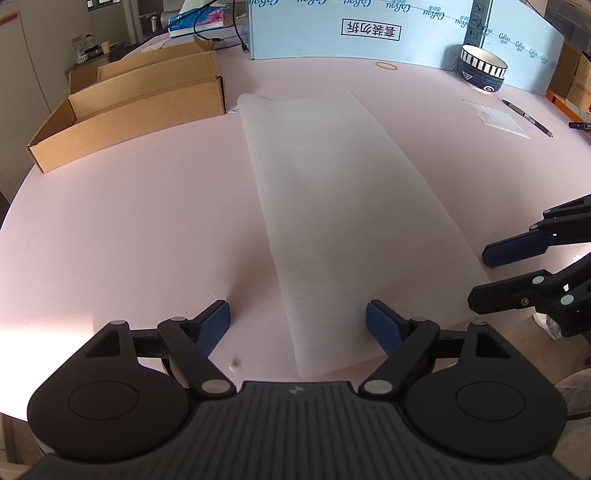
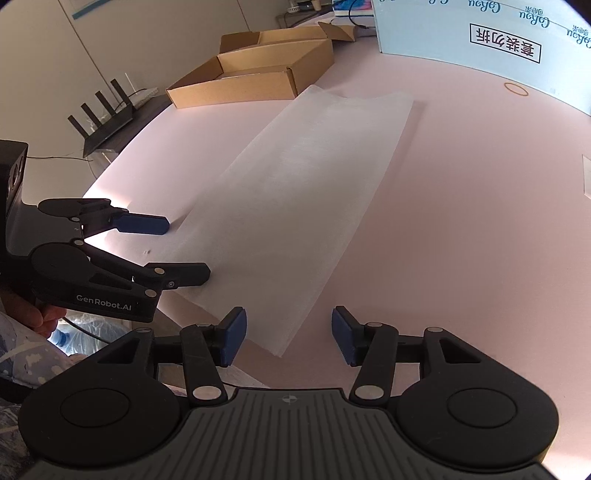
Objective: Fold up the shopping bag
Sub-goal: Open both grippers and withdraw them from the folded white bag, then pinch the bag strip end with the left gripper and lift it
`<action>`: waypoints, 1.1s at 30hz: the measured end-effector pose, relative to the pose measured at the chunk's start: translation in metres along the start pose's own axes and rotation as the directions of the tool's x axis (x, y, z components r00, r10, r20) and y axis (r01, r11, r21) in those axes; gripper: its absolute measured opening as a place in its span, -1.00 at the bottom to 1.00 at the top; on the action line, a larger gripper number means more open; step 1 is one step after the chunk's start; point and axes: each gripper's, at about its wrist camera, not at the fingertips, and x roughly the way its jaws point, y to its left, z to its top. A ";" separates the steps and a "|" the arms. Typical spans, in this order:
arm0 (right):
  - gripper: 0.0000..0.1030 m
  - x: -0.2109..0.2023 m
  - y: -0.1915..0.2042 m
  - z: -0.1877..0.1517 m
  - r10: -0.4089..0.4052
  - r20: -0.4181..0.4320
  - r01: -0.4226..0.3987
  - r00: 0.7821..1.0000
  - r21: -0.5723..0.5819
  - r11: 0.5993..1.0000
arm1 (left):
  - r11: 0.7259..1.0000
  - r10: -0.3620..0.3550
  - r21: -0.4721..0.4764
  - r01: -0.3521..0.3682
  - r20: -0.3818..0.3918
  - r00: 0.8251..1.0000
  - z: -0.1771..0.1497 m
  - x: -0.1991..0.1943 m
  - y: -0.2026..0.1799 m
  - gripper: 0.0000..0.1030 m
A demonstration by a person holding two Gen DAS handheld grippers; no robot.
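two grippers wait at the near end of a flat white bag

nearest to us, our left gripper (image 1: 298, 325) hangs with its blue pads spread wide apart and nothing between them, just over the near left corner of the shopping bag (image 1: 343, 206). our right gripper (image 2: 288, 334) is likewise spread open and empty, poised above the bag's near right corner. seen from the left wrist camera, the right gripper sits at the bag's right edge; from the right wrist camera, the left gripper (image 2: 186, 249) reaches in from the left, one finger above the bag's near edge and the other beside its left side.

the shopping bag, white and slightly translucent, lies flat as a long strip on the pink table (image 1: 129, 221), running from the near table edge away from us. its far end curls up a little, close to the corner of an open cardboard box (image 1: 129, 107) that stands to the left.

farther off on the right, a clear sheet (image 1: 496, 118) and a black pen (image 1: 526, 117) lie on the table. beyond them stands a black-and-white patterned bowl (image 1: 480, 68), with a rubber band (image 1: 386, 66) to its left. a pale blue printed board (image 1: 369, 29) closes the far side, and a tissue pack (image 1: 195, 22) sits behind the box.
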 end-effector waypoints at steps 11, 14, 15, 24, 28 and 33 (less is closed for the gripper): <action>0.06 0.009 0.012 -0.005 -0.082 0.015 0.081 0.997 0.003 0.997 | 0.998 -0.016 0.054 0.014 0.024 1.000 -0.006 -0.001 0.000 0.58; 0.06 0.009 0.013 -0.007 -0.088 0.017 0.088 0.996 -0.001 0.996 | 0.999 -0.017 0.051 0.016 0.027 0.999 -0.006 -0.002 0.000 0.57; 0.06 0.010 0.014 -0.007 -0.092 0.016 0.092 0.996 -0.006 0.996 | 0.998 -0.020 0.057 0.019 0.027 0.999 -0.007 -0.002 0.000 0.57; -0.22 0.009 0.016 -0.006 -0.089 0.007 0.089 0.996 -0.021 0.996 | 0.995 -0.045 0.086 0.044 0.010 0.999 -0.008 -0.007 -0.006 0.38; -0.61 0.006 0.012 -0.008 -0.063 0.017 0.063 0.998 0.000 0.998 | 0.995 -0.069 0.073 0.069 0.003 0.998 -0.009 -0.011 -0.005 0.01; -0.79 0.001 0.009 -0.012 -0.025 0.020 0.025 0.999 0.024 0.999 | 0.995 -0.101 0.006 0.101 -0.014 0.995 -0.008 -0.016 0.004 -0.75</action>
